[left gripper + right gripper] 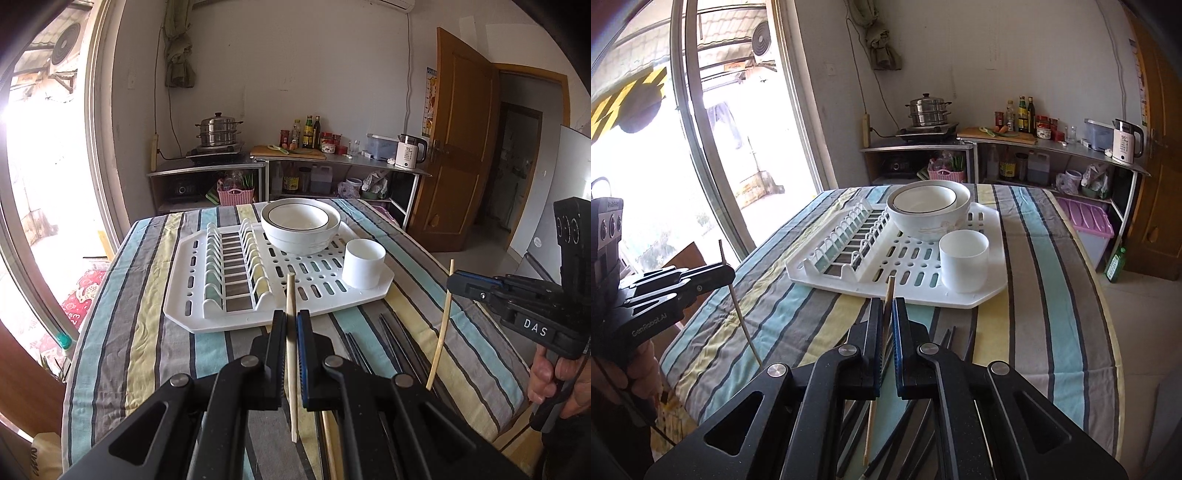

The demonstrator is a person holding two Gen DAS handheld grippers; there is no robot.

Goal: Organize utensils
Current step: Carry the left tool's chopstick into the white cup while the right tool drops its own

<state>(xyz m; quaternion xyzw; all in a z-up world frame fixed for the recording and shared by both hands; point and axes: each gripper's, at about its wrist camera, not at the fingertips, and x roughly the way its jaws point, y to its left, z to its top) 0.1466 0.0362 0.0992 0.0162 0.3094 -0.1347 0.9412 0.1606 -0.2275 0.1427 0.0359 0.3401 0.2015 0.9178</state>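
My left gripper (291, 317) is shut on a wooden chopstick (290, 291), which stands nearly upright above the striped tablecloth (147, 332). In the right wrist view, my right gripper (888, 306) is shut on a second wooden chopstick (890, 290). Each gripper also shows in the other's view: the right gripper (451, 282) with its chopstick (441, 339), and the left gripper (729, 275) with its chopstick (744, 325). Several dark chopsticks (369, 347) (949, 339) lie on the cloth below. A white cup (364, 267) (964, 260) stands on the white dish rack (229, 325) (923, 299), just ahead.
Stacked white bowls (301, 225) (929, 210) sit at the back of the rack, with plate slots on its left. A person's hand (543, 380) holds the right gripper's handle. Behind the table are kitchen shelves, a steamer pot and a kettle. A glass door is at the left.
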